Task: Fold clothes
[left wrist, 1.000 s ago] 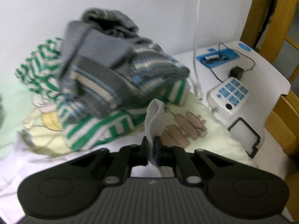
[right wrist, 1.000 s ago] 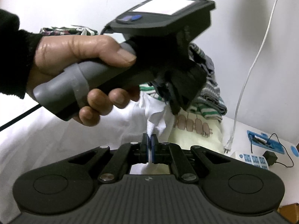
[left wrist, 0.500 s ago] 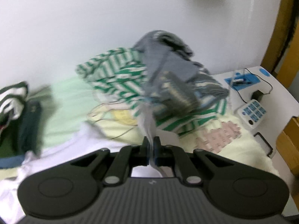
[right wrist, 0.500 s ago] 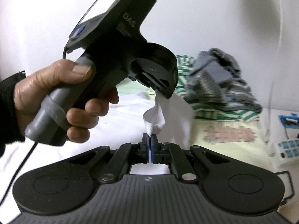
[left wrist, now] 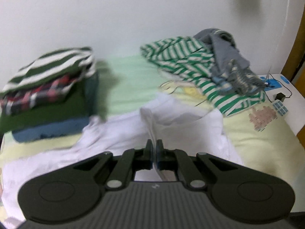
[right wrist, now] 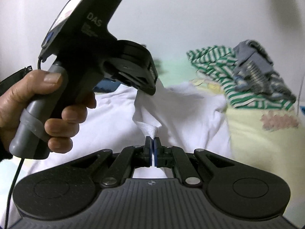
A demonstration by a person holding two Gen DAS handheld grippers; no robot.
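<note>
A white garment (left wrist: pixel 118 133) lies spread over the bed, its edge lifted into a ridge. My left gripper (left wrist: pixel 154 143) is shut on that edge, with cloth pinched between the black fingers. In the right wrist view the same white garment (right wrist: pixel 190 114) rises in a bunched peak to my right gripper (right wrist: pixel 153 140), which is shut on its corner. The left gripper (right wrist: pixel 150 87) shows there too, held by a hand (right wrist: pixel 38 103) at the left, clamping the cloth just above and behind the right one.
A folded stack (left wrist: pixel 47 87) of striped, plaid, green and blue clothes sits at the back left. An unfolded heap with a green-striped shirt (left wrist: pixel 190 64) and grey knit (left wrist: pixel 226 59) lies back right. A white side table (left wrist: pixel 291 103) with small devices stands at the right.
Both grippers have swung left while holding the white garment. The heap has slid to the right of both views, and the folded stack has come into the left wrist view.
</note>
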